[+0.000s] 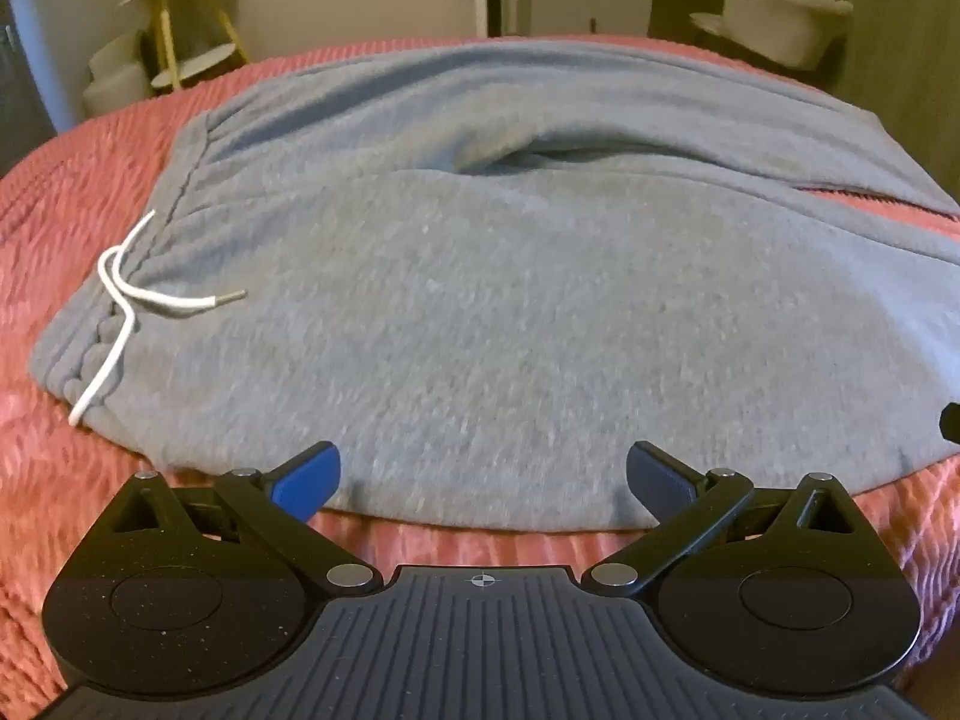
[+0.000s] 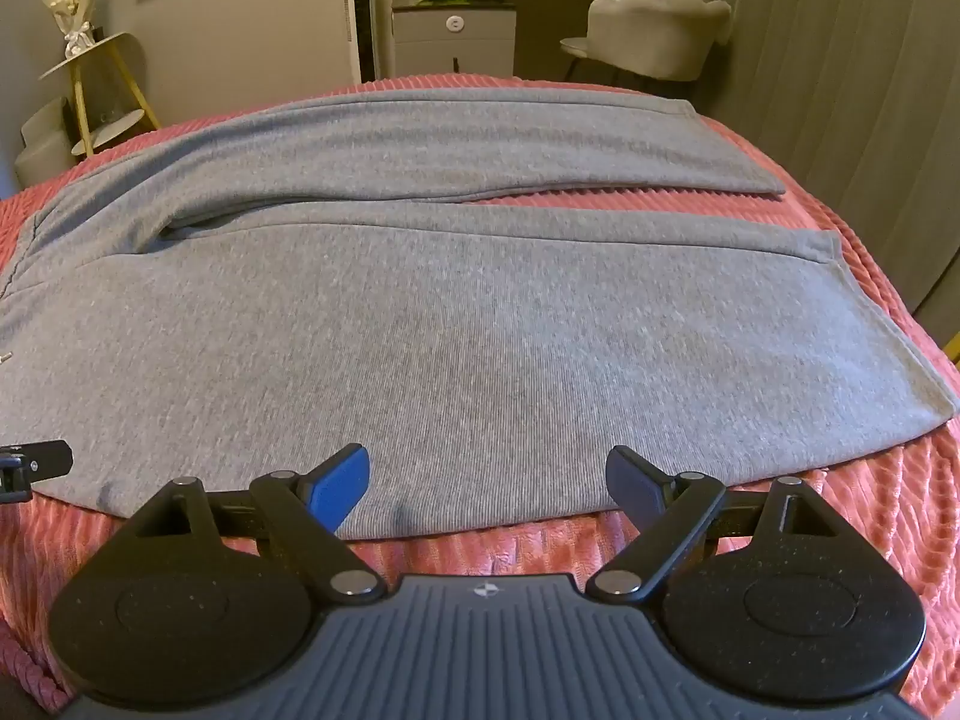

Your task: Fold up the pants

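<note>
Pants [image 2: 456,336], grey, lay flat on a pink bedspread [image 2: 870,540], legs toward 3 o'clock.
Left gripper [image 1: 483,480] and right gripper [image 2: 487,483] hovered at the 6 o'clock hem, jaws wide, holding nothing; white drawstring [image 1: 129,294] at 9 o'clock.

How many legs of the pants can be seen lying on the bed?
2. The near leg lies flat just ahead of the open right hand-held gripper; the far leg lies beyond it, its cuff apart from the near one, with pink bedspread between.
</note>
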`<state>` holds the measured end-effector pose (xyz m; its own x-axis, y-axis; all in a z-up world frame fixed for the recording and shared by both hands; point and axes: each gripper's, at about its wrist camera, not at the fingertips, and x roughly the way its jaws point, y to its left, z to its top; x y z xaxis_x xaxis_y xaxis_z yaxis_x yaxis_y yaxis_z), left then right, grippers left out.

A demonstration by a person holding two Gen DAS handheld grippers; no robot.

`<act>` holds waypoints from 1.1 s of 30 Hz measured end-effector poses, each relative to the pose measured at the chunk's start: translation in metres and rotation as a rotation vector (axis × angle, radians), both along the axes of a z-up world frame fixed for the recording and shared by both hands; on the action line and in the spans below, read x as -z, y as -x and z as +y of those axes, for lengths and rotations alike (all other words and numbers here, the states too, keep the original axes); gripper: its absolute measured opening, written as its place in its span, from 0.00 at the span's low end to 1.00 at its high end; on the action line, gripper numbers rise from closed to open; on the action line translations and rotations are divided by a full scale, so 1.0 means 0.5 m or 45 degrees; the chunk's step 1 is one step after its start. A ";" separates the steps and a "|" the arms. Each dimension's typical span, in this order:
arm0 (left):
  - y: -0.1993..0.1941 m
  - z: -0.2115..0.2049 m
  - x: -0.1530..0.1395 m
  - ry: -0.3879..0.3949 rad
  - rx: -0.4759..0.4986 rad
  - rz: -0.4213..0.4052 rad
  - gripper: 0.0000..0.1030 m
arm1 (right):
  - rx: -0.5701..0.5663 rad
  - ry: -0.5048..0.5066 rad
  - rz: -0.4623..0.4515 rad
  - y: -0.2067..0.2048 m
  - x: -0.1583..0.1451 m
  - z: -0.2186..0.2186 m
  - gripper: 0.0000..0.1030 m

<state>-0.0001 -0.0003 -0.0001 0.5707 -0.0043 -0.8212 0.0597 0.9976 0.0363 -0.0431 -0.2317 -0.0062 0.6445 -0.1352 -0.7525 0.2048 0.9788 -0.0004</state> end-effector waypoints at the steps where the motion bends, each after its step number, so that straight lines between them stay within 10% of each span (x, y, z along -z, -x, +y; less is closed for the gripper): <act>1: 0.000 -0.001 0.000 0.001 0.003 0.000 1.00 | -0.001 -0.002 0.004 0.000 0.000 0.000 0.84; 33: -0.010 0.007 0.017 0.031 -0.029 0.069 1.00 | -0.001 -0.001 0.018 -0.003 0.008 -0.002 0.84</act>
